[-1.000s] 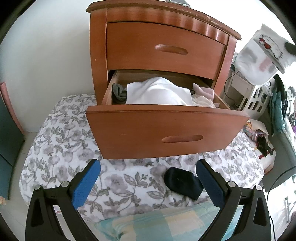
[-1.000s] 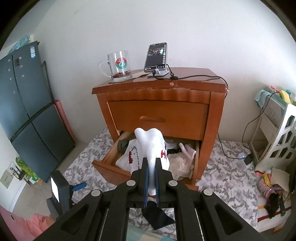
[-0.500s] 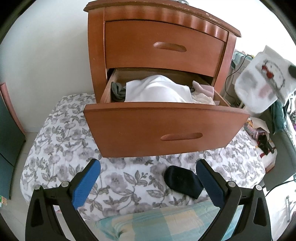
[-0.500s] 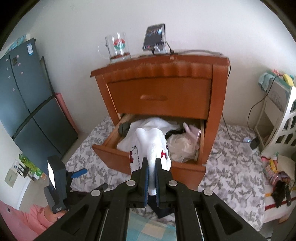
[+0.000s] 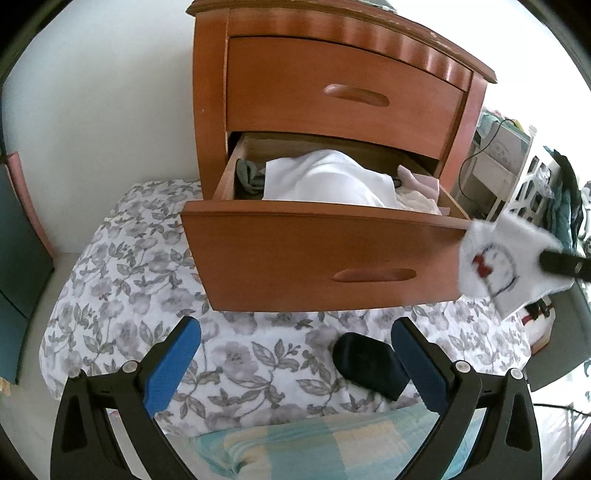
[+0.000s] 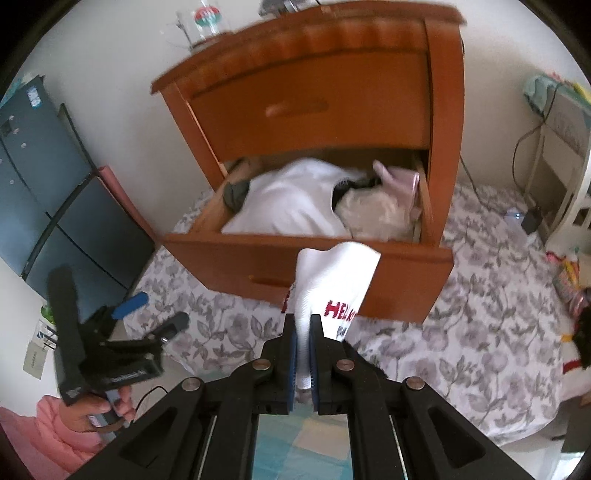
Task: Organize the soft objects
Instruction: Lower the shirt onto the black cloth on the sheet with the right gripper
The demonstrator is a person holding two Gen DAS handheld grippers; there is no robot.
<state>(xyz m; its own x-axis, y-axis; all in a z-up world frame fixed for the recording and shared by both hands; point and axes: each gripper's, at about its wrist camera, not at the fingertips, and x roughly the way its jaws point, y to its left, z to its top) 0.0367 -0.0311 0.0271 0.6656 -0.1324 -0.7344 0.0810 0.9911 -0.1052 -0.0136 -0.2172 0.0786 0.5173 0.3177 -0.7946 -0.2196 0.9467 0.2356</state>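
My right gripper (image 6: 303,325) pinches the white sock (image 6: 332,284), its length running up and away from me toward the open drawer (image 6: 306,258). It has dropped from above the clothes to the drawer's front. My left gripper (image 5: 295,354) gapes empty.

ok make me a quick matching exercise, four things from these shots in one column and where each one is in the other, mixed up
Things:
1. white sock
2. dark sock
3. white garment
4. glass mug

Places:
A. on top of the nightstand
B. lying in the open lower drawer
C. clamped in the right gripper
D. lying on the floral sheet, in front of the drawer

Pairs: 1-C, 2-D, 3-B, 4-A
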